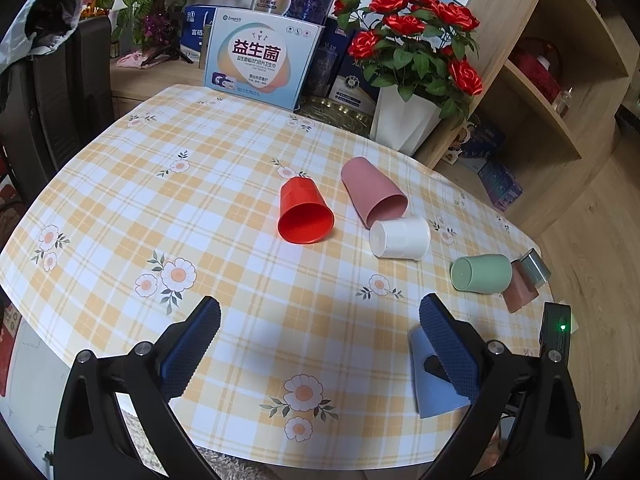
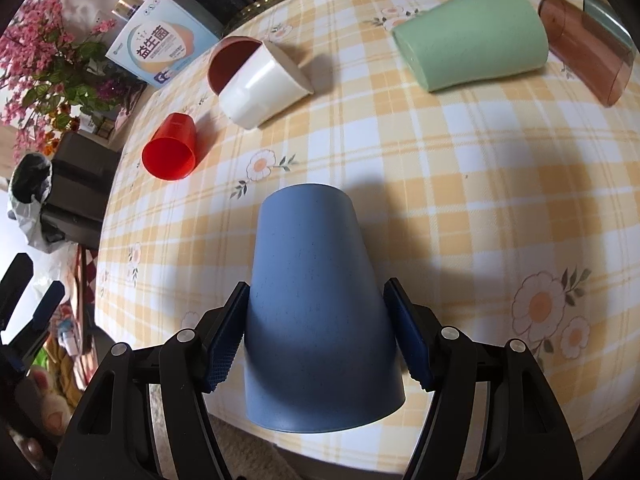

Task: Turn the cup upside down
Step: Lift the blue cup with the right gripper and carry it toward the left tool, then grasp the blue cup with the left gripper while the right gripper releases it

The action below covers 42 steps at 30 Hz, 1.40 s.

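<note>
Right gripper (image 2: 316, 332) clamped on the blue cup (image 2: 316, 300), base up, mouth down near the tabletop (image 2: 460, 200) front edge; flip looks nearly done. Next: lower, settle the rim flat, release. Left gripper (image 1: 320, 328) spread wide, holding nothing. Farther off: red cup (image 1: 306, 212), white cup (image 1: 400, 238), green cup (image 1: 482, 274) lying sideways.

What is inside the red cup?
Nothing that shows. The red cup lies on its side on the table, mouth toward the left camera; its visible inside looks bare, though the deepest part is dim.
</note>
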Motion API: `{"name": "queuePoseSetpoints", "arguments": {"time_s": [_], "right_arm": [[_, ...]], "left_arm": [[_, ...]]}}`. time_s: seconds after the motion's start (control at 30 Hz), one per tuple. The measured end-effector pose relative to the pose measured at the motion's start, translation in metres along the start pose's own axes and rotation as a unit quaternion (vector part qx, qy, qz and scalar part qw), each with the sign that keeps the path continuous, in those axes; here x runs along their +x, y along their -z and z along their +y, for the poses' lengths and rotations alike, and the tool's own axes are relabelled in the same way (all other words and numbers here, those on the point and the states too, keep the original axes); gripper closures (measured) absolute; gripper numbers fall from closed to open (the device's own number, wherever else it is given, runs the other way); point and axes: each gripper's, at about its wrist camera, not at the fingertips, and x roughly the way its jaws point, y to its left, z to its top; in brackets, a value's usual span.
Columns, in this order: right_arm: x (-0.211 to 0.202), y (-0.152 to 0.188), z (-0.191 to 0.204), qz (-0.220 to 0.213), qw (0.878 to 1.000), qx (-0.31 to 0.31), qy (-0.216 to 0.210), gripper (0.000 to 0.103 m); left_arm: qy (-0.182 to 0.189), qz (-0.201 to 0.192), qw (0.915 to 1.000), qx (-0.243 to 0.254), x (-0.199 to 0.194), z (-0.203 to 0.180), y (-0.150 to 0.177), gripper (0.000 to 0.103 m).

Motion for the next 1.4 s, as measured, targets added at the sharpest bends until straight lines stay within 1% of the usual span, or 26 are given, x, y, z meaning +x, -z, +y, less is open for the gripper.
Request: {"name": "queuePoseSetpoints", "arguments": {"time_s": [0.1, 0.23, 0.4, 0.47, 0.5, 0.53, 0.57, 0.6, 0.7, 0.83, 0.9, 1.0, 1.17, 1.27, 1.4], "right_arm": [[0.001, 0.001, 0.001, 0.002, 1.000, -0.003, -0.003, 0.037], [0.000, 0.002, 0.005, 0.005, 1.000, -0.015, -0.017, 0.037], [-0.006, 0.003, 0.007, -0.008, 0.999, -0.026, -0.023, 0.035], [-0.009, 0.002, 0.006, -0.017, 0.999, -0.028, -0.028, 0.030], [-0.012, 0.002, 0.006, -0.022, 0.999, -0.030, -0.031, 0.030], [-0.014, 0.002, 0.006, -0.026, 0.999, -0.034, -0.030, 0.025], [-0.018, 0.001, 0.006, -0.033, 0.998, -0.038, -0.029, 0.017], [-0.021, 0.001, 0.005, -0.040, 0.998, -0.039, -0.028, 0.014], [-0.031, -0.001, 0.001, -0.057, 0.997, -0.042, -0.018, 0.014], [-0.051, -0.002, -0.011, -0.093, 0.995, -0.042, -0.011, 0.014], [-0.060, -0.002, -0.016, -0.108, 0.993, -0.054, -0.002, 0.014], [-0.071, 0.000, -0.026, -0.126, 0.989, -0.076, 0.027, 0.014], [-0.081, 0.001, -0.054, -0.140, 0.986, -0.068, 0.057, 0.014], [-0.086, 0.000, -0.070, -0.150, 0.985, -0.057, 0.067, 0.014], [-0.091, -0.004, -0.086, -0.153, 0.984, -0.055, 0.078, 0.014]], "left_arm": [[-0.001, 0.005, 1.0000, 0.001, 0.003, -0.001, 0.001, 0.006], [-0.003, 0.012, 0.9999, 0.003, 0.006, -0.002, 0.002, 0.006], [-0.004, 0.015, 0.9998, 0.008, 0.007, -0.006, 0.003, 0.006], [-0.004, 0.017, 0.9998, 0.009, 0.007, -0.007, 0.003, 0.006], [-0.003, 0.018, 0.9998, 0.010, 0.008, -0.008, 0.003, 0.006], [-0.001, 0.020, 0.9998, 0.010, 0.008, -0.009, 0.003, 0.006], [0.001, 0.021, 0.9997, 0.011, 0.008, -0.010, 0.003, 0.006], [0.003, 0.024, 0.9996, 0.011, 0.009, -0.011, 0.003, 0.006], [0.008, 0.030, 0.9994, 0.015, 0.010, -0.016, 0.004, 0.006], [0.010, 0.041, 0.9989, 0.023, 0.014, -0.023, 0.004, 0.006], [0.007, 0.042, 0.9985, 0.033, 0.015, -0.028, 0.004, 0.006], [0.000, 0.046, 0.9978, 0.048, 0.018, -0.036, 0.004, 0.006], [0.002, 0.069, 0.9955, 0.065, 0.030, -0.050, 0.008, 0.006], [0.005, 0.099, 0.9926, 0.070, 0.042, -0.059, 0.011, 0.006], [0.018, 0.148, 0.9876, 0.051, 0.065, -0.068, 0.013, 0.006]]}}
